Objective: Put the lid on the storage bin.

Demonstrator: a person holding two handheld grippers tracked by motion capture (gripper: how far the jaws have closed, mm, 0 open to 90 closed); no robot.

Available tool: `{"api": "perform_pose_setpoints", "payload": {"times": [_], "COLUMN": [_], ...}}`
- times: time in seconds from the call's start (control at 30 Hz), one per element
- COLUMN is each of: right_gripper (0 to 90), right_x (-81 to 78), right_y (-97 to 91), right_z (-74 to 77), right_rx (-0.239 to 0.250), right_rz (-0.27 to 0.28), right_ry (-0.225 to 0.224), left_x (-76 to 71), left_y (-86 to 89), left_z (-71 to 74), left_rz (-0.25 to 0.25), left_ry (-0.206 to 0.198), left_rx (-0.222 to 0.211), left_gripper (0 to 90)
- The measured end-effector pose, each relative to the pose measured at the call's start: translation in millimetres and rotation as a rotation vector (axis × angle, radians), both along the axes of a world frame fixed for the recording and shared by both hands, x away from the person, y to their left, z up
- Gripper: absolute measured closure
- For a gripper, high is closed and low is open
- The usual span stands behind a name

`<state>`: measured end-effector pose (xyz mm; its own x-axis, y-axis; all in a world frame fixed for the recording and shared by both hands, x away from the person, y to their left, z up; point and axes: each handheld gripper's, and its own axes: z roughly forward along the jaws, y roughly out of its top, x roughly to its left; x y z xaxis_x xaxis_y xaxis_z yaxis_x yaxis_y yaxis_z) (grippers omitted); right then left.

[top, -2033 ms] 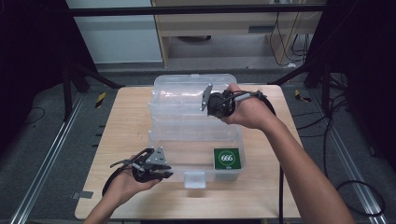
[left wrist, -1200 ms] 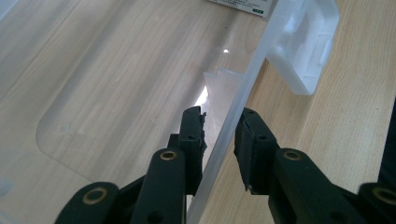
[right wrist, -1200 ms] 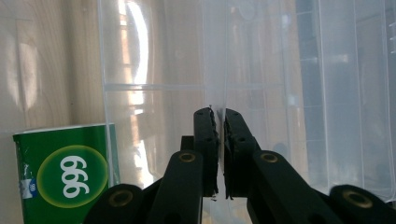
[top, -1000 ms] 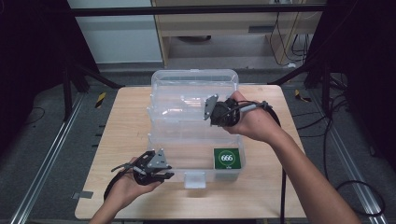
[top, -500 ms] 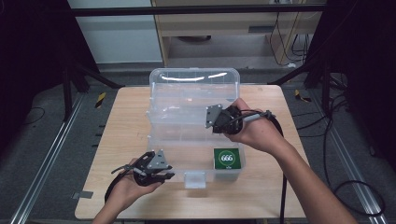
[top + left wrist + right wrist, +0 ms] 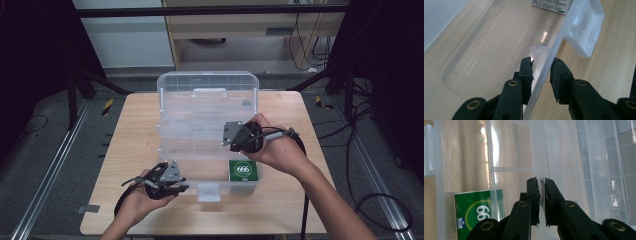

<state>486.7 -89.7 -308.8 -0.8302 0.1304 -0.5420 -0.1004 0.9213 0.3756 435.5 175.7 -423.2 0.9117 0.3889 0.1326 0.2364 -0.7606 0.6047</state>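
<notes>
A clear plastic organiser box [image 6: 207, 107] stands open on the wooden table [image 6: 130, 130], its lid upright at the back and tiered trays inside. A green carton marked 666 [image 6: 242, 170] lies in the front right corner, also seen through the plastic [image 6: 477, 215]. My right gripper [image 6: 233, 141] is over the box's middle; in its own view the right gripper [image 6: 542, 181] is shut on a thin clear tray wall [image 6: 537, 157]. My left gripper [image 6: 181, 188] is at the box's front left; the left gripper [image 6: 541, 62] is open, one jaw inside and one outside the front wall [image 6: 559, 37].
The box's white latch [image 6: 208, 191] hangs off the front wall, close to my left gripper, and shows as the latch [image 6: 586, 27] in that gripper's view. Bare table lies left and right of the box. Black frame legs and cables stand beyond the table's edges.
My right gripper has moved toward the person with the tray in it, and the lid has risen upright at the back. The left gripper has stayed at the front wall.
</notes>
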Motion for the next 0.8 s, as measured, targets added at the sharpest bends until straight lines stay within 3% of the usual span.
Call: {"api": "perform_pose_setpoints", "payload": {"times": [0.47, 0.57, 0.7, 0.8], "right_gripper": [83.4, 83.4, 83.2, 83.2], "right_x": [-18.4, -25.2, -31.4, -34.0], "right_y": [-7.1, -10.0, -11.0, -11.5], "right_z": [-9.6, -14.0, -18.0, -19.8], "right_rx": [0.055, 0.077, 0.088, 0.088], "right_rz": [0.006, 0.011, 0.014, 0.015], "right_ry": [-0.016, -0.008, 0.002, 0.006], "left_x": [-1.9, -3.8, -2.7, -3.2], "left_y": [-0.3, -1.0, -1.3, -1.8], "left_z": [-0.8, -1.4, -0.2, -0.5], "left_rz": [0.013, 0.033, 0.015, 0.019], "left_ry": [-0.008, 0.013, -0.016, -0.016], "left_rx": [-0.017, -0.027, -0.004, -0.009], "left_gripper": [70.6, 70.6, 70.1, 70.0]}}
